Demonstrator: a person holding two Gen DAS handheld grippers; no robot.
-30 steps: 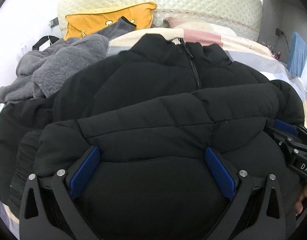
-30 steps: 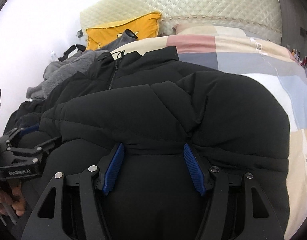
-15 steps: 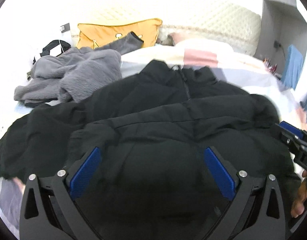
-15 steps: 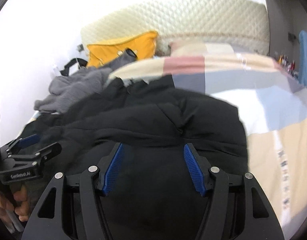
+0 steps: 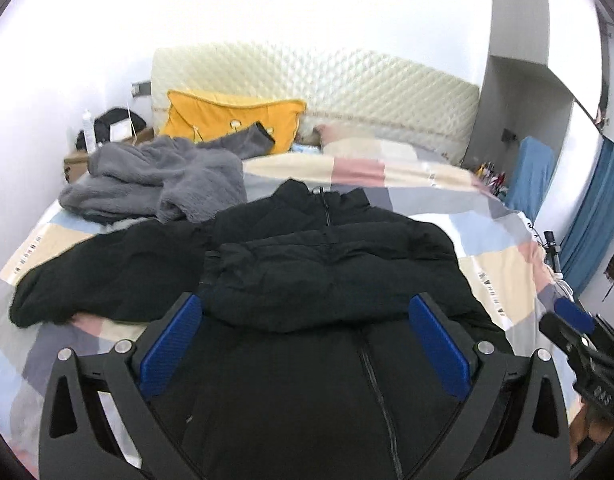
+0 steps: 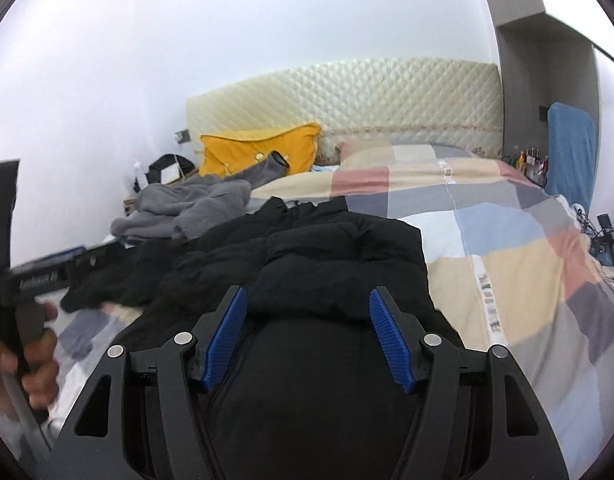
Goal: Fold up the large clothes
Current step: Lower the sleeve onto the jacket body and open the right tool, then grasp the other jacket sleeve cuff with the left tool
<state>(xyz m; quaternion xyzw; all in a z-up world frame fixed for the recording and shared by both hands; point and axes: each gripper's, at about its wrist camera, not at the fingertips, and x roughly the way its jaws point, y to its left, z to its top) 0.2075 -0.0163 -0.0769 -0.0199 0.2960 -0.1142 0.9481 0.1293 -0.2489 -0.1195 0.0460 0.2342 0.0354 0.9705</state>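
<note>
Jacket (image 5: 331, 280) fabric fills the lower middle of both wrist views, black and puffy, so its near hem is cut off by the frame edge and hidden behind each tool's dark frame. It lies on the patchwork bed cover (image 5: 487, 268), collar toward the quilted headboard (image 5: 347, 80), with one sleeve folded across its chest and the other sleeve (image 5: 91, 280) stretched out to the jacket's left. Seams and the zip are hard to make out in the black cloth. The left tool (image 5: 307, 340) has its blue pads (image 5: 171, 340) spread wide, and the folded bulk of the jacket shows between them; whether they touch the cloth cannot be told, and nothing is pinched. The right tool (image 6: 309, 328) is likewise spread apart, its pads (image 6: 387, 332) framing the jacket's front without gripping it. At the jacket's right edge in the left wrist view, the right tool appears only partly, cut off by the frame. In the right wrist view the left tool is blurred, a hand (image 6: 31, 356) wrapped round its handle. Beyond the jacket's collar lie a grey fleece garment (image 5: 159, 176) and a yellow pillow (image 5: 235, 120).
</note>
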